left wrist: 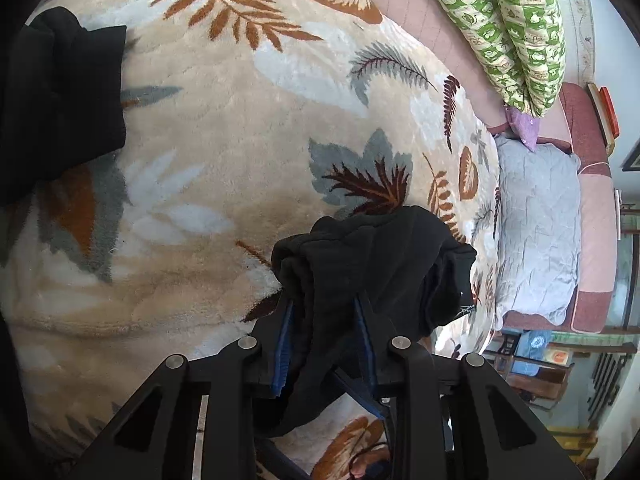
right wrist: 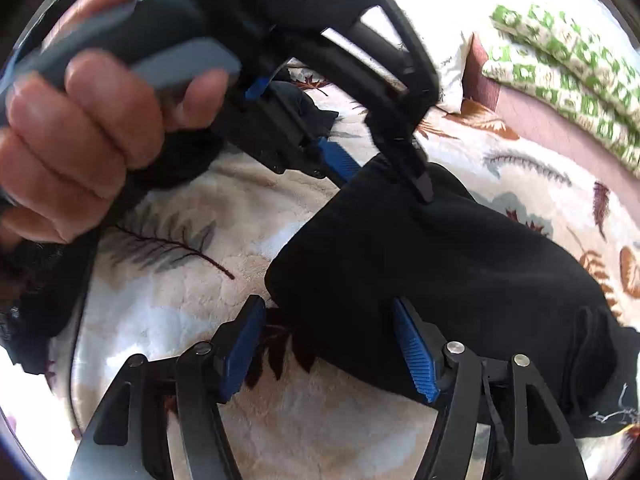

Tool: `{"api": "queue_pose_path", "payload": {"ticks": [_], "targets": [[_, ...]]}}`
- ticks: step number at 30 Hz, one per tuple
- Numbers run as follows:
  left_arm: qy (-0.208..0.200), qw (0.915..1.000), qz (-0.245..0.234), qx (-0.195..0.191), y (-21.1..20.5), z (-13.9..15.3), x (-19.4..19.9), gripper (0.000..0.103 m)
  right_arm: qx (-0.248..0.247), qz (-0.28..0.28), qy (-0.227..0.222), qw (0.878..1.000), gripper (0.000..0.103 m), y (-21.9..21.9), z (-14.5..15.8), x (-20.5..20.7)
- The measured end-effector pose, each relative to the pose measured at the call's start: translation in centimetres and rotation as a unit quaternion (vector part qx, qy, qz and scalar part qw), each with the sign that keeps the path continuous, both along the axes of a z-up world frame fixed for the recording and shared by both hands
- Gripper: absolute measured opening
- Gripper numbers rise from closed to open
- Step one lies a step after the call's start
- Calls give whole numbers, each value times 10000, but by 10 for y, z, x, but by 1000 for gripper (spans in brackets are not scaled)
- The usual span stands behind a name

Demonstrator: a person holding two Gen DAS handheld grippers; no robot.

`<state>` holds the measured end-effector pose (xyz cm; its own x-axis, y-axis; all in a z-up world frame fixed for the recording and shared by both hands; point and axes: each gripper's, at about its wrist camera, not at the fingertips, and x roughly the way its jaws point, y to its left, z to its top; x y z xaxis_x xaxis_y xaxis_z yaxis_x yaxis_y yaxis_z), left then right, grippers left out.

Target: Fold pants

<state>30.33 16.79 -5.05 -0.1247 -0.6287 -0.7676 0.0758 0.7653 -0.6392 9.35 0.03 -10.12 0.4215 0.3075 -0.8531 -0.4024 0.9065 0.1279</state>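
Pants (left wrist: 372, 264) pinched in left hand-held gripper (left wrist: 326, 340), right hand-held gripper (right wrist: 332, 344) wide open

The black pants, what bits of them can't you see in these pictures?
- Black pants, left wrist view: the bunched cloth hides the left tool tips.
- Right wrist view: the pants are cut off by the right edge, so their whole shape is unknown.
- Hand, right wrist view: blurred.

Open blanket (left wrist: 208, 152) lies left of the bunched black pants (left wrist: 372, 264); green patterned pillows (left wrist: 516, 28) block the far edge.
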Motion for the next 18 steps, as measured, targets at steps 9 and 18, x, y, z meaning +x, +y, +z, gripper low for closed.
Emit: {"api": "queue_pose_path", "payload": {"ticks": [9, 18], "targets": [[192, 9990, 271, -303, 10, 0, -5, 27, 325, -546, 50, 9980, 19, -23, -10, 17], [22, 9950, 546, -837, 4, 35, -32, 26, 1389, -809, 133, 9869, 16, -80, 25, 9]]}}
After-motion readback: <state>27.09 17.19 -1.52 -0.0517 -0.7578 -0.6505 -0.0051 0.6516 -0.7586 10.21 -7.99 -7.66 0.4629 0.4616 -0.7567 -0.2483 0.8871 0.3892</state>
